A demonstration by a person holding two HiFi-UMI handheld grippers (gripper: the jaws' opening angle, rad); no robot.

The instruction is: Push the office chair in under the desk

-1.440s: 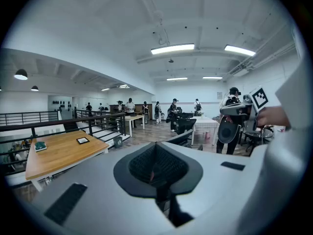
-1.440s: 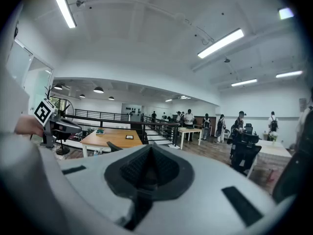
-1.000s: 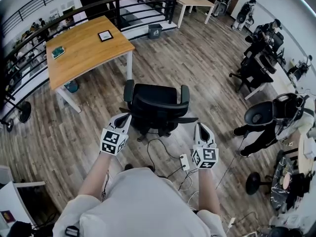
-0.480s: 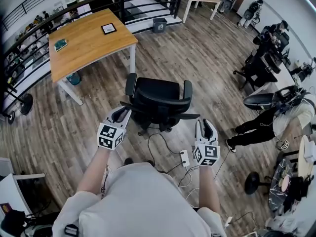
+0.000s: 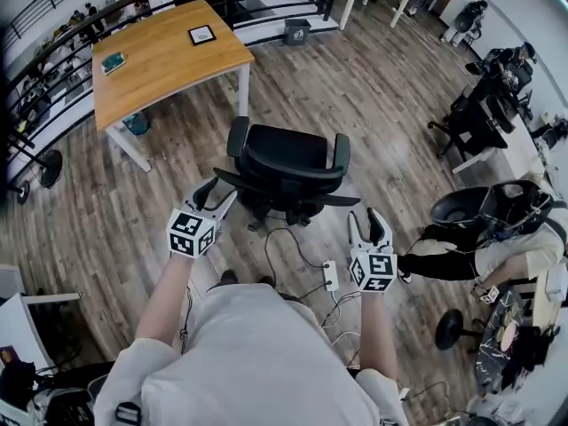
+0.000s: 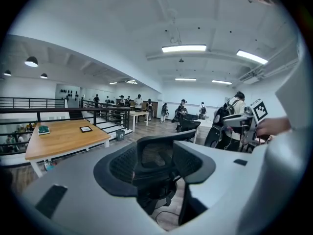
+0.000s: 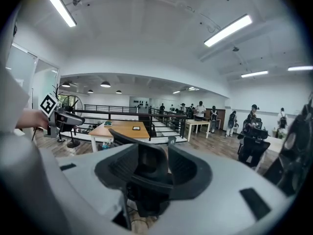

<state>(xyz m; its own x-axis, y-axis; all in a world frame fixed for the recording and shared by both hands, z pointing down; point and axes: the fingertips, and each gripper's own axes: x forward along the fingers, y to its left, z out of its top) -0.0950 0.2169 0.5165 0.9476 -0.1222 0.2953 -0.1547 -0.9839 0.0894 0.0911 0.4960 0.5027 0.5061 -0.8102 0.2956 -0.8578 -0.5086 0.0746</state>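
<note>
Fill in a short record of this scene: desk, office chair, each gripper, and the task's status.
desk: wooden, white legs
office chair: black, standing clear of desk
left gripper: jaws just opened, empty, near chair back's left end
right gripper: jaws just opened, empty, near chair back's right end
status: chair not yet under desk

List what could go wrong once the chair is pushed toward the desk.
1. The cable and power strip lie on the floor by the chair; wheels or feet could catch them.
2. The desk stands off to the left; a straight push may miss it.
3. The left gripper and right gripper have just been opening, nothing between their jaws; the unheld chair may swivel.
</note>
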